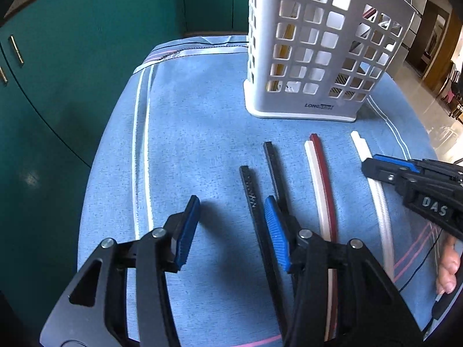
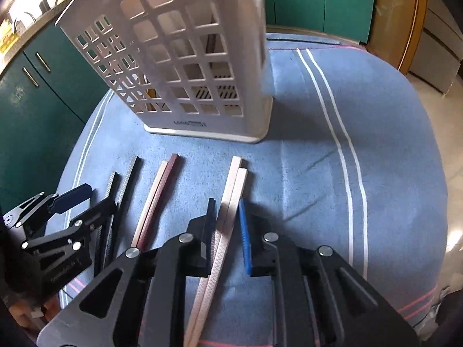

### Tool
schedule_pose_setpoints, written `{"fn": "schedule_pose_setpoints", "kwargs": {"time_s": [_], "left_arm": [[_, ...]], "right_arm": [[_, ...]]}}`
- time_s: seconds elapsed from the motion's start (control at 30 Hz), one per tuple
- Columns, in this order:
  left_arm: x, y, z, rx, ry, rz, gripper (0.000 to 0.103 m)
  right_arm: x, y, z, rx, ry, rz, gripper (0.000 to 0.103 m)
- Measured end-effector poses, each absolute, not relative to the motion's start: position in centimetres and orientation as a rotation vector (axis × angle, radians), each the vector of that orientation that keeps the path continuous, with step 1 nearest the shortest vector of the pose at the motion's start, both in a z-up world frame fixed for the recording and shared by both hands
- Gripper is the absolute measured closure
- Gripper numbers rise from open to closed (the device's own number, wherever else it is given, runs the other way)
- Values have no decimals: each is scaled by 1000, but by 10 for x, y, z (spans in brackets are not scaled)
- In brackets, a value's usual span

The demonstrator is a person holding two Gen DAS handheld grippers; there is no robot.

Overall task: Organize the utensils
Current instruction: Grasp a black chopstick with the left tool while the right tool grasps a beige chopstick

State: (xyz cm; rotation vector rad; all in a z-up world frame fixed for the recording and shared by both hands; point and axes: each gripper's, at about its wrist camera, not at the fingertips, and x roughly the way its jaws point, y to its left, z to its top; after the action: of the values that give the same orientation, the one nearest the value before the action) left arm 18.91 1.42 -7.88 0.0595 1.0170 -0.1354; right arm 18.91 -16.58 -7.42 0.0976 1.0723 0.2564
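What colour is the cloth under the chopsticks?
Blue cloth with white stripes and thin pink lines; the right wrist view shows it best.

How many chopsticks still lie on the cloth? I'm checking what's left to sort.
6: two black ones by the left gripper, a white and dark red pair in the middle, two white ones between the right gripper's fingers.

A blue cloth (image 1: pixel 202 133) with white stripes (image 2: pixel 341 144) and thin pink lines covers the desk, reaching its rounded far edge. Beyond that edge stand dark green cabinets (image 1: pixel 72 57) with slim metal handles (image 1: pixel 16 49). Off the desk's right side lies a glossy pale floor (image 1: pixel 419 86), with wood-framed furniture (image 2: pixel 416 20) behind it.
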Motion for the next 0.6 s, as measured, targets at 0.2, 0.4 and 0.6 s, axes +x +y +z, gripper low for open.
{"fn": "schedule_pose_setpoints", "kwargs": {"time_s": [0.2, 0.4, 0.6], "left_arm": [[192, 20, -79, 40, 1013, -131, 56], [193, 20, -75, 41, 1002, -137, 56], [199, 19, -78, 58, 1008, -124, 56]], "right_arm": [[189, -177, -63, 187, 1033, 377, 90], [189, -187, -46, 168, 991, 354, 88], [197, -194, -56, 150, 1030, 304, 88]]}}
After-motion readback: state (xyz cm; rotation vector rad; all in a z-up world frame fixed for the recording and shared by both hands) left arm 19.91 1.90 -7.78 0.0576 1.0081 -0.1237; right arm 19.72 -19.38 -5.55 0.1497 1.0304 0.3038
